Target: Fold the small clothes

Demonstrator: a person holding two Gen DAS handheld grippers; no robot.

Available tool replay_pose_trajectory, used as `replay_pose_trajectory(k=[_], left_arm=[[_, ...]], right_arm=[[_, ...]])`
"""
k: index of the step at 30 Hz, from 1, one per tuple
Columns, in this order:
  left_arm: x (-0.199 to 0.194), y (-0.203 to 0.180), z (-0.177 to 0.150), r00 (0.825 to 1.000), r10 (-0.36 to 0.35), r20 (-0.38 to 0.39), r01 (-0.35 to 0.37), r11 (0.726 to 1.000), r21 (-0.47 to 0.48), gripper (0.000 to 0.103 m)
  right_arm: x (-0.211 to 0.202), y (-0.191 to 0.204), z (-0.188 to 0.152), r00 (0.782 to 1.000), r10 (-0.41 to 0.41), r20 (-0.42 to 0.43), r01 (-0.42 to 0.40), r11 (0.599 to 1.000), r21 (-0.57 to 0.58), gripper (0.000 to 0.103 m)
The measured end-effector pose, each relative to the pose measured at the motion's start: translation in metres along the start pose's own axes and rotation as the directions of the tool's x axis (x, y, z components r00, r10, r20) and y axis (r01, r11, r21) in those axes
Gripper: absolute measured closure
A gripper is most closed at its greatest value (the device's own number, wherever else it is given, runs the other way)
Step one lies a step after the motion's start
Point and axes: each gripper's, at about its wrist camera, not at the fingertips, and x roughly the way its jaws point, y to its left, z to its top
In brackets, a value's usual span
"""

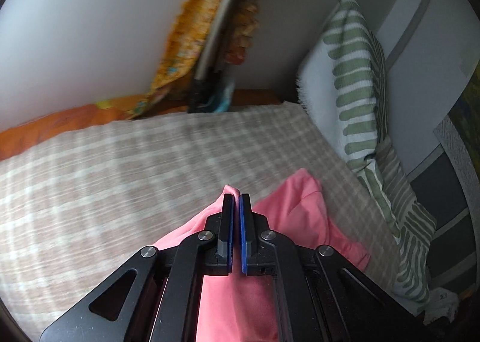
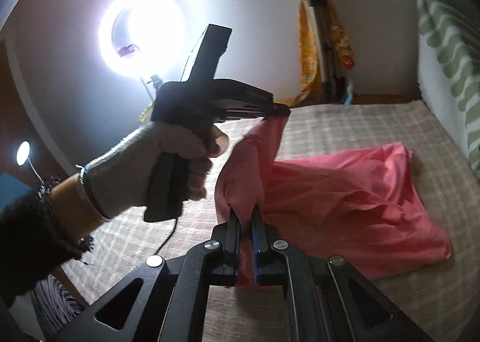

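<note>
Pinching the pink garment point(image 2: 345, 192) at two points, both sets of jaws are closed on cloth; in the right wrist view we see the right gripper point(image 2: 246, 210) clamped on a bunched fold that rises between its blue-lined fingers point(image 2: 255, 240), and the left gripper point(image 2: 282, 112), carried by a gloved hand point(image 2: 168, 162), nipping a second corner higher up and to the left; in the left wrist view that left gripper point(image 1: 236, 196) shows a small lip of pink fabric point(image 1: 288, 207) protruding past its tips. Between the two grips the cloth hangs as a slack band; beyond it the rest of the garment trails down and lies rumpled on the checked bedcover point(image 2: 375, 126), near the green-striped pillow point(image 1: 357, 72). We judge the step in hand to be lifting and spreading the garment before laying it flat for a fold. To do it well we would draw the two grippers apart until the held edge is taut, keep them level with one another so that the hem hangs straight, raise the trailing part clear of the bedcover so that creases drop out, and lower it evenly; the thin bite at the left tips may slip if we pull sharply.
</note>
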Motion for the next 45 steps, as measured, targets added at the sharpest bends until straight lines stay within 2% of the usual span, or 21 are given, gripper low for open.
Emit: replay_pose_trajectory(k=[3, 7, 12, 21, 24, 26, 27, 29, 30, 33, 37, 39, 45], left_arm=[[0.018, -0.019, 0.004, 1.000, 0.021, -0.012, -0.020, 0.999, 0.040, 0.101], [0.044, -0.041, 0.010, 0.999, 0.044, -0.028, -0.042, 0.996, 0.075, 0.101], [0.078, -0.072, 0.017, 0.997, 0.069, -0.044, -0.062, 0.989, 0.135, 0.101], [0.144, -0.124, 0.016, 0.991, 0.107, -0.080, -0.084, 0.966, 0.246, 0.103], [0.161, -0.138, 0.010, 0.990, 0.106, -0.096, -0.074, 0.954, 0.290, 0.103], [0.162, -0.146, 0.009, 0.991, 0.088, -0.105, -0.048, 0.939, 0.341, 0.103], [0.163, -0.146, 0.011, 0.988, 0.080, -0.134, -0.026, 0.932, 0.362, 0.103], [0.160, -0.134, 0.016, 0.984, 0.078, -0.159, -0.018, 0.937, 0.348, 0.102], [0.158, -0.129, 0.019, 0.984, 0.077, -0.163, -0.018, 0.941, 0.337, 0.096], [0.150, -0.101, 0.030, 0.983, 0.069, -0.169, -0.021, 0.962, 0.271, 0.068], [0.160, -0.086, 0.027, 0.968, 0.095, -0.233, -0.027, 0.960, 0.278, 0.067], [0.169, -0.086, 0.021, 0.959, 0.116, -0.260, -0.038, 0.957, 0.286, 0.061], [0.172, -0.087, 0.012, 0.963, 0.098, -0.250, -0.029, 0.964, 0.266, 0.062]], right_arm=[[-0.004, -0.031, -0.001, 1.000, -0.015, 0.000, 0.015, 0.999, 0.038, 0.099], [-0.012, -0.084, -0.010, 1.000, 0.006, 0.017, -0.008, 0.988, 0.154, 0.099], [-0.023, -0.142, -0.032, 0.999, 0.020, 0.049, -0.034, 0.951, 0.309, 0.099], [-0.025, -0.199, -0.064, 0.998, -0.010, 0.054, -0.013, 0.914, 0.406, 0.099], [-0.022, -0.209, -0.072, 0.999, -0.017, 0.044, -0.003, 0.907, 0.420, 0.099], [-0.020, -0.213, -0.078, 0.999, -0.015, 0.036, -0.001, 0.903, 0.429, 0.099], [-0.019, -0.213, -0.080, 0.999, -0.013, 0.033, -0.002, 0.903, 0.429, 0.099], [-0.016, -0.212, -0.084, 1.000, -0.001, 0.028, -0.011, 0.907, 0.421, 0.099], [-0.016, -0.211, -0.085, 1.000, -0.001, 0.028, -0.011, 0.909, 0.416, 0.099], [-0.012, -0.212, -0.084, 1.000, -0.005, 0.030, -0.008, 0.915, 0.403, 0.099], [-0.009, -0.212, -0.083, 1.000, -0.020, 0.023, 0.009, 0.924, 0.382, 0.099], [-0.007, -0.212, -0.082, 1.000, -0.026, 0.018, 0.017, 0.926, 0.376, 0.099], [-0.006, -0.213, -0.084, 1.000, -0.029, 0.010, 0.023, 0.925, 0.379, 0.099]])
